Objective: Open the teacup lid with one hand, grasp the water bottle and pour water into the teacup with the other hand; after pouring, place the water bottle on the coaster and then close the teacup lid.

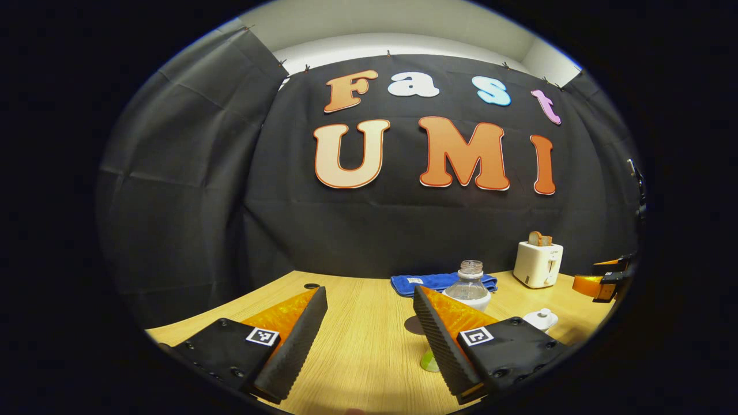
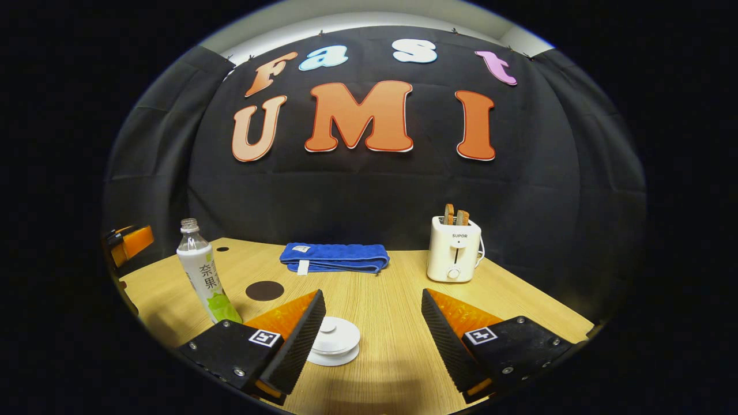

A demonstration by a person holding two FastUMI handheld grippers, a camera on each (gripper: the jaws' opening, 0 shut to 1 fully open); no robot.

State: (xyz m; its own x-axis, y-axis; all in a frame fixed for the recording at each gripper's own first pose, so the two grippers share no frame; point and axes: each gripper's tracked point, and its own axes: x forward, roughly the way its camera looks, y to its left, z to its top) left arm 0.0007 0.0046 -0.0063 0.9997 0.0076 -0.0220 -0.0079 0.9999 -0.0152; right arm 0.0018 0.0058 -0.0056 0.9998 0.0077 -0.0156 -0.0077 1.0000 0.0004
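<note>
The left gripper (image 1: pixel 369 331) holds its fingers (image 1: pixel 294 340) spread wide with nothing between them, low over the worktop (image 1: pixel 357 346). Just past its right finger stands the uncapped water bottle (image 1: pixel 470 282); the lidded teacup (image 1: pixel 541 319) sits farther right. The right gripper (image 2: pixel 369 337) also has its fingers (image 2: pixel 300 340) released; the teacup (image 2: pixel 334 341) lies just beside its left finger. Bottle (image 2: pixel 202 274), upright, and dark coaster (image 2: pixel 264 290) sit left. A blue towel (image 2: pixel 334 257) and toaster (image 2: pixel 455 248) with printed lettering stand behind.
</note>
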